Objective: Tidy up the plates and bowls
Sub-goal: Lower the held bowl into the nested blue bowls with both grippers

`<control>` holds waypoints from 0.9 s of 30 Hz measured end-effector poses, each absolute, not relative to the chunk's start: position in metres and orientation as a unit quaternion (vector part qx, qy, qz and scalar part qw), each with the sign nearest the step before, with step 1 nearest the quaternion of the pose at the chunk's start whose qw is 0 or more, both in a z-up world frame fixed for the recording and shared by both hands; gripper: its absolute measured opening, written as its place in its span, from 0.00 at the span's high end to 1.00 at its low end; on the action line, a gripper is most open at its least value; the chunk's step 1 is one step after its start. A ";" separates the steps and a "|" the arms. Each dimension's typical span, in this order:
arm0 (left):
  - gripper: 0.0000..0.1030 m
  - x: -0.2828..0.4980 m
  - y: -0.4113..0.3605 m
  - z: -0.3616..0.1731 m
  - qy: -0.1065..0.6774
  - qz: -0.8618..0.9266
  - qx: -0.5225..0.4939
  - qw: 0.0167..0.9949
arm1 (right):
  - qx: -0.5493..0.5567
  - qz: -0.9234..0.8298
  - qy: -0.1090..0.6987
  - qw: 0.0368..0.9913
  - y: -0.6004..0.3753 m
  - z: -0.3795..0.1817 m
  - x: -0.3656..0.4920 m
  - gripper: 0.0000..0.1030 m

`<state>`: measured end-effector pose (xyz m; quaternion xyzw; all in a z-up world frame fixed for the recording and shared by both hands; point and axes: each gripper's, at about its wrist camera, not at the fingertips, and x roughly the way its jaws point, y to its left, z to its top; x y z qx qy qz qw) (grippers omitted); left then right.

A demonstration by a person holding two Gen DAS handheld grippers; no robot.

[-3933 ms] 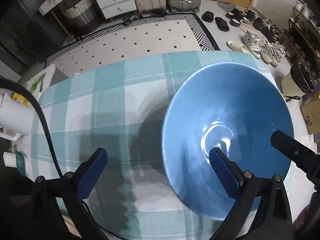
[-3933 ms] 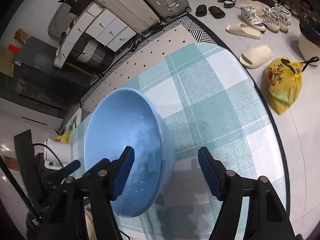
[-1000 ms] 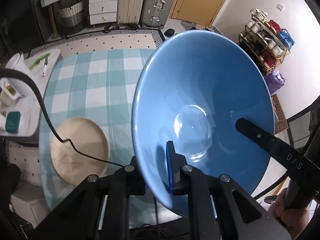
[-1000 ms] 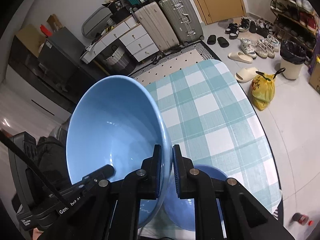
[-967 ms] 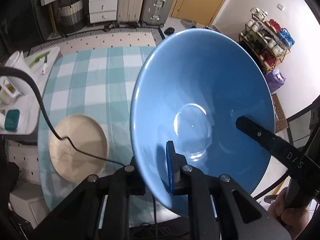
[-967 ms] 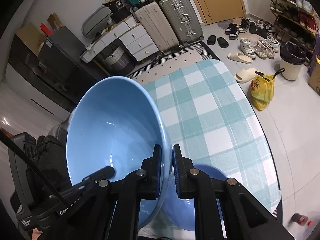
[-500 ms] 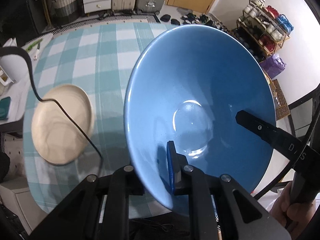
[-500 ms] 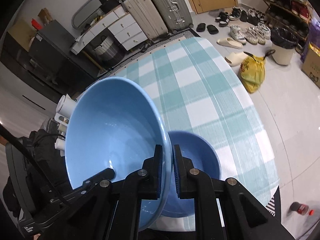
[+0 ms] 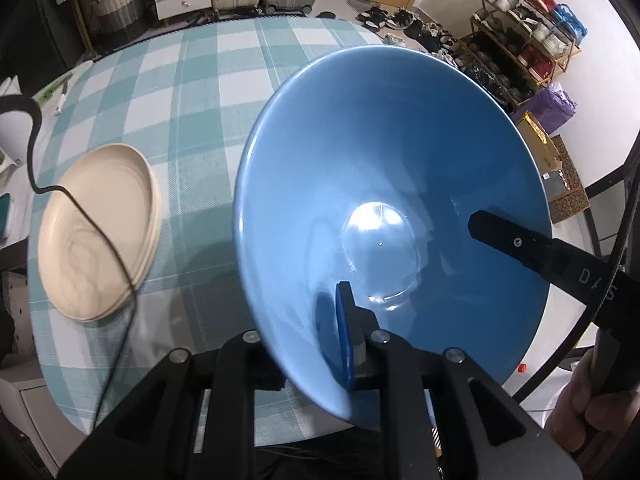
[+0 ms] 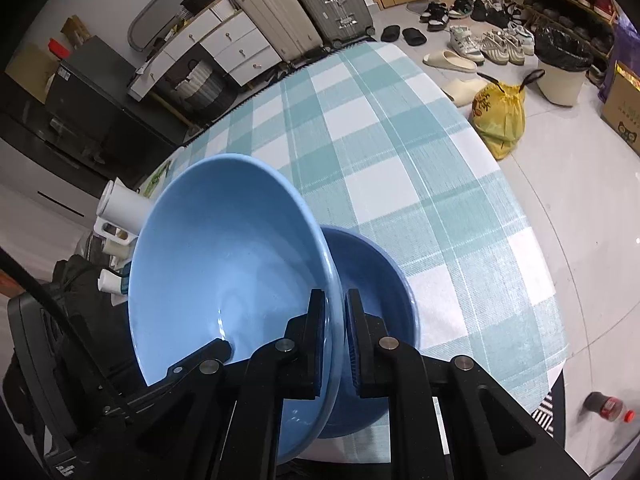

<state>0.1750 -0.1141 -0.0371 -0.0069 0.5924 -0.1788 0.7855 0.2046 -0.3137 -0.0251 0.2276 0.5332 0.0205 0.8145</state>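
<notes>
Left wrist view: the left hand-held gripper (image 9: 316, 332) stays clamped on the blue bowl (image 9: 384, 184) rim, cream plates (image 9: 96, 228) nearer at left; right wrist view: the right hand-held gripper (image 10: 333, 340) grips it too, now lowered over a second bowl (image 10: 376, 280), ready for nesting.

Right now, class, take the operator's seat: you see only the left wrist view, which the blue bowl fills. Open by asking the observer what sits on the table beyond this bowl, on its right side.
Observer: A second bowl, also blue, sits upright on the table, partly hidden behind the held bowl.
Operator: Do the two touch?
Observer: I cannot tell. The held bowl is tilted, and its rim overlaps the second bowl's opening.
Operator: How does the right gripper hold it?
Observer: The right gripper is shut on the held bowl's rim, one pad inside and one outside.
</notes>
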 end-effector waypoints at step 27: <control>0.82 0.158 -0.148 -0.066 0.553 -0.155 0.079 0.815 | 0.165 -0.015 0.536 0.828 -0.311 -0.059 0.194 0.85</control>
